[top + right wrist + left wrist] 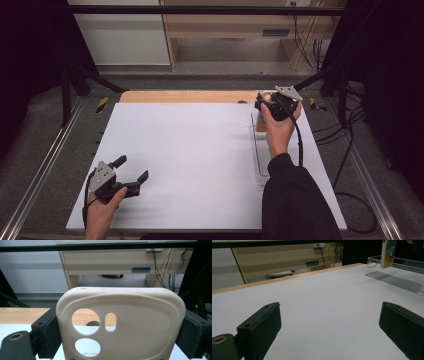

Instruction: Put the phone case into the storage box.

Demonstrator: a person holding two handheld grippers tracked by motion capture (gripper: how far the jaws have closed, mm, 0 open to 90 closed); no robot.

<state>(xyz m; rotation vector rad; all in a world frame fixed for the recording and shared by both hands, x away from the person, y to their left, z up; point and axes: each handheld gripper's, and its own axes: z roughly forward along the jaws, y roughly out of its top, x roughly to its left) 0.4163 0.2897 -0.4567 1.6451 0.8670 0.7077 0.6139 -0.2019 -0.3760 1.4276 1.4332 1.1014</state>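
My right gripper (263, 103) is at the table's far right edge, shut on a cream phone case (142, 322) with camera cut-outs. The case stands upright between both black pads (47, 336), its inner side facing the camera. From the left gripper view the case (388, 252) shows a printed back and hangs over the far end of a clear plastic tray (397, 281). My left gripper (134, 167) rests low near the front left corner of the white table, open, with nothing between its fingers (262, 325).
The clear tray (260, 160) lies lengthwise along the right side of the white tabletop (200, 150). A wooden strip (190, 96) borders the far edge. Black frame posts, cables and a wooden desk stand beyond.
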